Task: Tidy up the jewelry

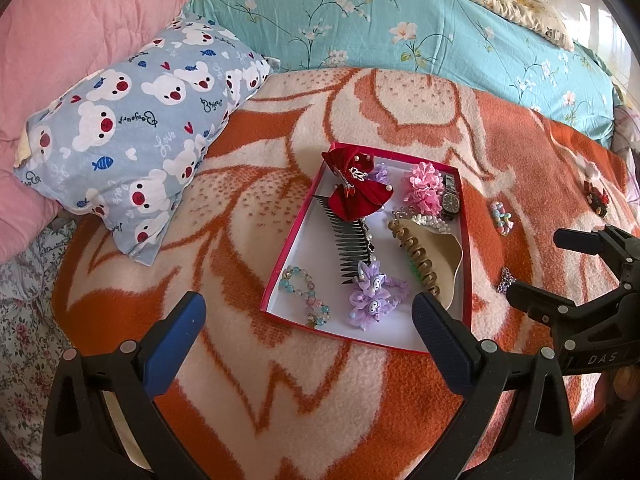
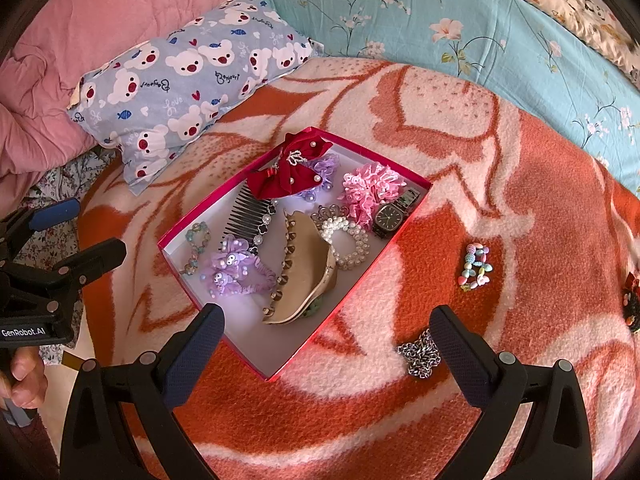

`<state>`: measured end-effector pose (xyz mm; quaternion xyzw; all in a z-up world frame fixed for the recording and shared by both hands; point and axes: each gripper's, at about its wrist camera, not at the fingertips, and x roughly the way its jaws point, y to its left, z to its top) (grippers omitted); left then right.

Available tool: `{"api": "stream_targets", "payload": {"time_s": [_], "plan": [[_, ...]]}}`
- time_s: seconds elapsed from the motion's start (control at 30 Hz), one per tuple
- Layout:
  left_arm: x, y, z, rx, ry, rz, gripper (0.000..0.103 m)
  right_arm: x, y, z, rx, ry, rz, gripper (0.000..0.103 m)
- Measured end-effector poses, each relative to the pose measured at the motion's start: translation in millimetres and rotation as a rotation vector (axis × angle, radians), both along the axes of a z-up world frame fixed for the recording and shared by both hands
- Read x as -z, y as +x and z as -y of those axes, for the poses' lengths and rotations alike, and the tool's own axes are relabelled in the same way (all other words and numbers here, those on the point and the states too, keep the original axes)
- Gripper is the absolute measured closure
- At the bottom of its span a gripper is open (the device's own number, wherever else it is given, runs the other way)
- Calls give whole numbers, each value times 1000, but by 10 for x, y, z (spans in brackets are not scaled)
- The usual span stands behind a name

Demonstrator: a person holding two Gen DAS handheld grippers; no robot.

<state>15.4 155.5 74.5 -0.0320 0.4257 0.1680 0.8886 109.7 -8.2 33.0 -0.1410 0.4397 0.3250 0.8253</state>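
Observation:
A red box (image 1: pixel 294 236) (image 2: pixel 352 304) lies on the bed. It holds a red bow (image 2: pixel 288 172), a black comb (image 2: pixel 246 216), a beige claw clip (image 2: pixel 308 276), a watch (image 2: pixel 390 216), pearl and bead bracelets and scrunchies. Outside it on the blanket lie a silver chain (image 2: pixel 420 354) (image 1: pixel 505 280), a pastel bead bracelet (image 2: pixel 476 266) (image 1: pixel 502 217) and a dark red clip (image 1: pixel 597 197) (image 2: pixel 631 306). My left gripper (image 1: pixel 310 320) is open and empty near the box's front edge. My right gripper (image 2: pixel 326 334) is open and empty, its right finger (image 2: pixel 460 352) beside the chain.
An orange and cream blanket (image 2: pixel 400 420) covers the bed. A blue bear-print pillow (image 1: pixel 132 132) lies left of the box, a pink quilt (image 1: pixel 60 40) behind it, a teal floral quilt (image 1: pixel 380 12) at the back.

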Motion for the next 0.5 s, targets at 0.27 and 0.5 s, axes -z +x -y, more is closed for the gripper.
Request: {"api": "stream_targets", "payload": {"time_s": [0.27, 0.5], "plan": [[1, 2, -5, -1, -1, 0, 0, 7, 3, 6, 1, 0, 0, 0], [-1, 3, -12, 1, -2, 2, 0, 2, 6, 8, 1, 1, 0, 0]]}}
